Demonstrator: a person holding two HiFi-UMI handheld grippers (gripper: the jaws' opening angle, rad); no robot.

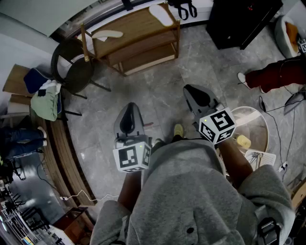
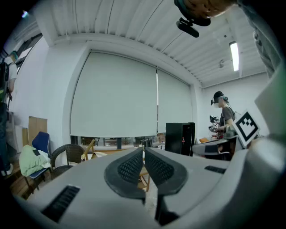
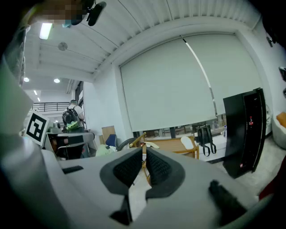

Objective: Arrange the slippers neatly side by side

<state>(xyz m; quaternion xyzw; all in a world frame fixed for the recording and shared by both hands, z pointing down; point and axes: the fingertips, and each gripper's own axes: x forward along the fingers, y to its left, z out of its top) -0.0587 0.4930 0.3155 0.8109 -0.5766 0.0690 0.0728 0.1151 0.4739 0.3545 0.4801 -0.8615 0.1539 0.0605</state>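
Clearly nothing is arranged yet: one white slipper (image 1: 161,14) lies at the right end of the wooden shelf (image 1: 138,26), the other slipper (image 1: 107,34) at its left end, well apart. Left claw (image 2: 143,151) and right claw (image 3: 144,148) are pressed together, empty, far off. No readable writing, only square markers (image 1: 132,158)

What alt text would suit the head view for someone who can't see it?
Seen from above, a person in a grey top holds a left gripper and a right gripper, both shut and empty, over a grey tiled floor. Ahead stands a wooden shelf rack with two white slippers lying apart on its top, one near each end.
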